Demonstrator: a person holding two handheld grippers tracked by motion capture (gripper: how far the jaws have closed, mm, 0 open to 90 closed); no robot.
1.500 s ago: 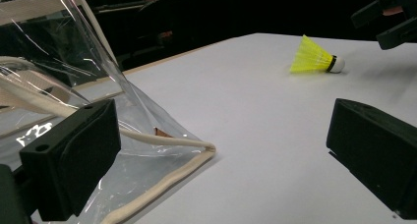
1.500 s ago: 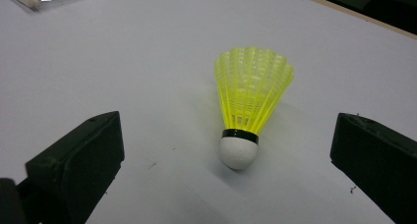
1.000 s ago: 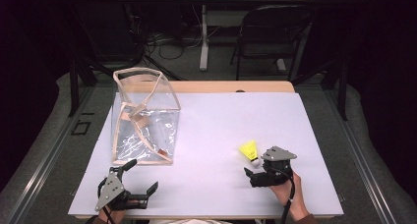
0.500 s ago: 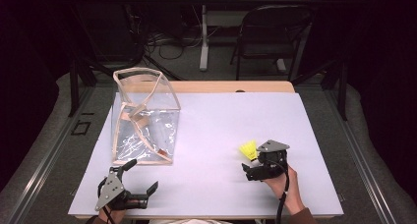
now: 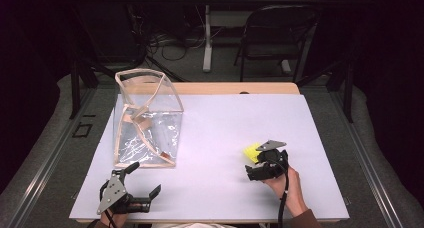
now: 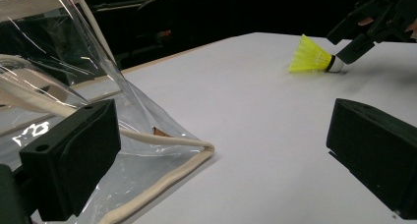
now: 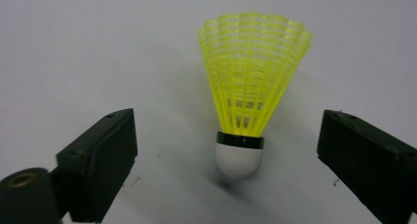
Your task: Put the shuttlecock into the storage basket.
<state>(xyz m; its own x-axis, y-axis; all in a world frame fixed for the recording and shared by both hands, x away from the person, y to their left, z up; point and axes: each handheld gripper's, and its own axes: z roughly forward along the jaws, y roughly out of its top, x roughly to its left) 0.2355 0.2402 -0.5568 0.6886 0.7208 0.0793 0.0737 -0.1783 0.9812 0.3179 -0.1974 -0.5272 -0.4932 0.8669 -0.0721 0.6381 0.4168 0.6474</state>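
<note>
A yellow shuttlecock lies on the white table, white cork end toward my right gripper. Its jaws stand on either side of the cork with a gap on each side; they have just been closing a little and do not touch it. A clear plastic bag with cream trim stands open-topped at the left. My left gripper rests open near the front edge, just before the bag's corner, nothing between its jaws. The left gripper view also shows the shuttlecock and the right gripper farther off.
White table surface stretches between the bag and the shuttlecock. A folding chair and a table leg stand on the dark floor beyond the far edge, with cables nearby.
My right gripper has crept up and left toward the shuttlecock, so its jaws now flank the cork. The left gripper, the bag and the shuttlecock have stayed put.
</note>
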